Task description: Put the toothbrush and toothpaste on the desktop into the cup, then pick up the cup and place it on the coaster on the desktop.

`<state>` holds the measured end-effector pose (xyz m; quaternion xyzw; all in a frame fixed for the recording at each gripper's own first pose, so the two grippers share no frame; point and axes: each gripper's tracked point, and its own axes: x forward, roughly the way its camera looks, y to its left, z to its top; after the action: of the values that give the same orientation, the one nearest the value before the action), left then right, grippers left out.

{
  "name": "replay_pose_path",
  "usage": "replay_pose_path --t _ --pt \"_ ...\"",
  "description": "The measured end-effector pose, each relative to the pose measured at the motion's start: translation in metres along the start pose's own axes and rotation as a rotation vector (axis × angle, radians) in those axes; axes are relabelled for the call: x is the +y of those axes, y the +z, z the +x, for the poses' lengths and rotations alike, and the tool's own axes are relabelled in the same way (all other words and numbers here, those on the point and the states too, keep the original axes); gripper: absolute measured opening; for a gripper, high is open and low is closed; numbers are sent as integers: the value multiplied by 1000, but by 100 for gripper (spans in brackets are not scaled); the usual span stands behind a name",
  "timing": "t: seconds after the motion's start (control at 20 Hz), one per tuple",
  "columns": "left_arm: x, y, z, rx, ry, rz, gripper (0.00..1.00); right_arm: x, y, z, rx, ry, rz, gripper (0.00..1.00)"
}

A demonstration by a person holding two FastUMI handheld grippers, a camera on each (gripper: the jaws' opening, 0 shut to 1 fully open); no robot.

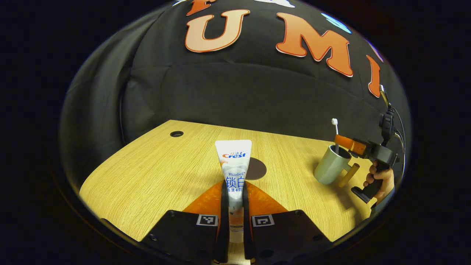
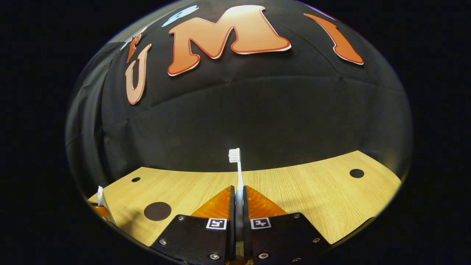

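Left gripper (image 1: 234,197): closed on the toothpaste (image 1: 234,167), which is held upright above the desktop (image 1: 154,173).
Right gripper (image 2: 238,198): clamped on the toothbrush (image 2: 237,173), bristles up, its lower end inside the cup (image 1: 331,164).
Cup: stood on the desktop, right of the coaster (image 1: 256,168), handle beside a hand (image 1: 381,180).
Coaster: dark disc, lying flat behind the toothpaste.
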<state>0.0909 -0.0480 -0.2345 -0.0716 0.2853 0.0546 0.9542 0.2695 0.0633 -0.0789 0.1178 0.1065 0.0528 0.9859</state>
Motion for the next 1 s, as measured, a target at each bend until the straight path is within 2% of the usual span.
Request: replay_pose_path --t 0.1,0.15,0.3,0.35,0.45,0.55,0.65,1.0 --pt "-1 1 0 -3 -9 1 20 -5 -4 -3 25 -16 -18 11" --pt "-2 3 1 -7 -15 -1 20 -8 -6 -7 41 -26 -24 18" --pt "-3 8 -2 -20 -48 -14 20 -6 -4 -16 52 -12 -15 47" --pt "-3 10 -3 -22 -55 -13 20 -5 0 -22 49 -7 -15 62" --pt "-8 11 5 -32 -61 -5 20 -6 7 -31 31 -8 -28 71" --pt "-14 16 5 -47 -75 -2 20 -7 11 -44 21 -2 -44 87" --pt "-24 24 0 -69 -96 -1 20 -8 14 -55 12 2 -55 93" --pt "-59 55 1 -156 -180 13 19 -14 23 -95 -1 28 -36 96"
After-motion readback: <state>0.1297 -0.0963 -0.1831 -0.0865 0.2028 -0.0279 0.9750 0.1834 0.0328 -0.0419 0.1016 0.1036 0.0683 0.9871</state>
